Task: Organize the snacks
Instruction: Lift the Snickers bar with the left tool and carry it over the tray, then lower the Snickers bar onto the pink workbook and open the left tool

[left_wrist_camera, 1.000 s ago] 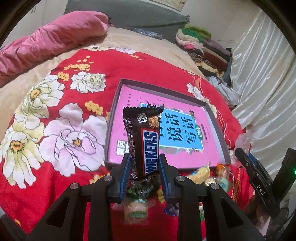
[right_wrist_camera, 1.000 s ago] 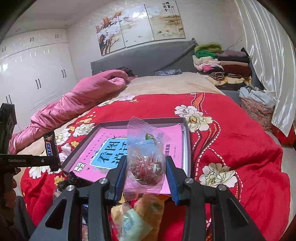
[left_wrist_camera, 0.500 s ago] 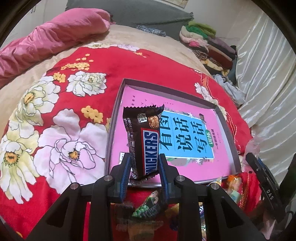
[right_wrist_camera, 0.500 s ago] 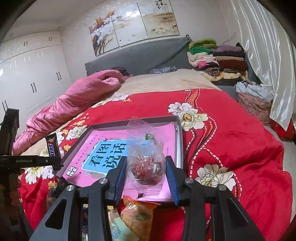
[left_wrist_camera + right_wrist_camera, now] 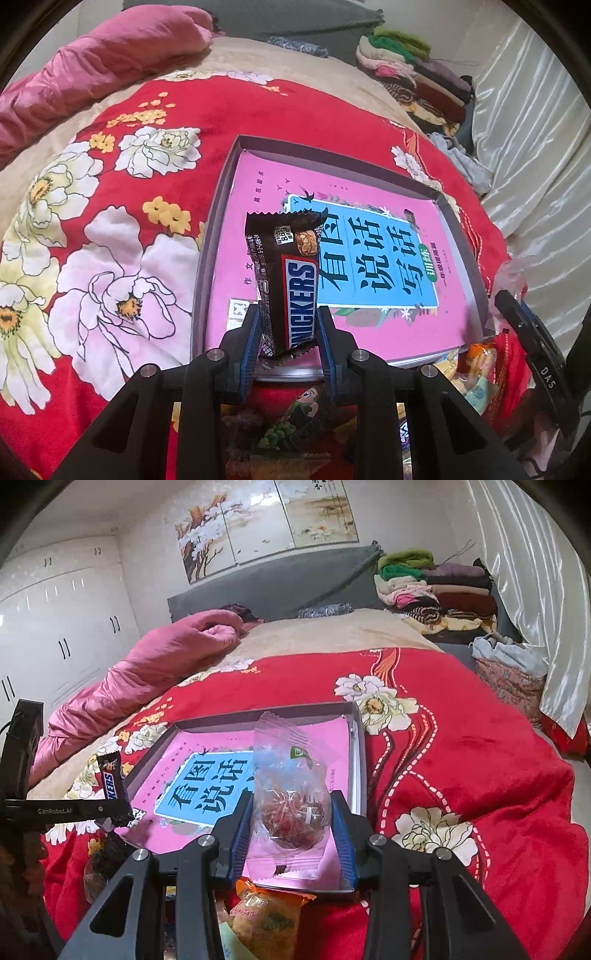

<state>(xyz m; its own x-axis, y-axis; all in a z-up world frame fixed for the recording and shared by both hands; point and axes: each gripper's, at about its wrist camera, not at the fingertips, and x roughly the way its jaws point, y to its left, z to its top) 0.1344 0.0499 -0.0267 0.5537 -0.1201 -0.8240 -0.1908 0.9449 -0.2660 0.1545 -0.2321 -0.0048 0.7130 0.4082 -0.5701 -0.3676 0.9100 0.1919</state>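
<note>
My left gripper (image 5: 288, 332) is shut on a brown Snickers bar (image 5: 288, 280), which stands upright over the near left corner of a grey shallow box (image 5: 212, 236) lined with a pink book (image 5: 369, 206). In the right wrist view the same bar (image 5: 110, 775) shows at the left, held by the left gripper (image 5: 118, 808). My right gripper (image 5: 291, 827) is shut on a clear packet with a red sweet inside (image 5: 291, 797), above the near right part of the box (image 5: 360, 760). Loose wrapped snacks (image 5: 266, 919) lie on the red blanket below both grippers.
The box sits on a red floral blanket (image 5: 110, 229) on a bed. A pink quilt (image 5: 147, 664) lies at the far left and folded clothes (image 5: 436, 587) are stacked at the far right. White curtains (image 5: 535, 147) hang along the right side.
Both grippers have moved forward and lower over the box's near edge with their snacks still held. The loose snacks have slid toward the bottom of both views.
</note>
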